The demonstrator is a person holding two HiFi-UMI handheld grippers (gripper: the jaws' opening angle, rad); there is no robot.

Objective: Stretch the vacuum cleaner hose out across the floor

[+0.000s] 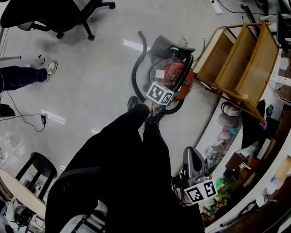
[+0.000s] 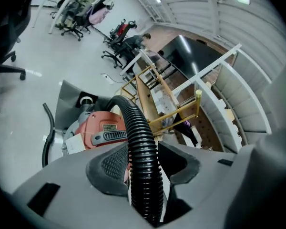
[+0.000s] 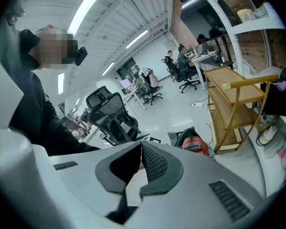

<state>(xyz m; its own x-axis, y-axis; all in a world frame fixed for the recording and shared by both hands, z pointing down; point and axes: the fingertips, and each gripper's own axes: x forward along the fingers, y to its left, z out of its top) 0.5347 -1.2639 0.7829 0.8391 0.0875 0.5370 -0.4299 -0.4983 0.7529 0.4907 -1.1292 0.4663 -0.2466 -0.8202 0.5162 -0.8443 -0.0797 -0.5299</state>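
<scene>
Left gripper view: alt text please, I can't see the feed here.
The left claw grips a black ribbed hose, which arches back to a red vacuum cleaner on the pale floor. A wooden shelf stands beside the vacuum cleaner.

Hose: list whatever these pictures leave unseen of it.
- Near end: left gripper view, the hose runs off the bottom edge between the fingers.
- Joint with the vacuum: same view, behind its red body.
- Grip: head view, covered by the marker cube.
</scene>
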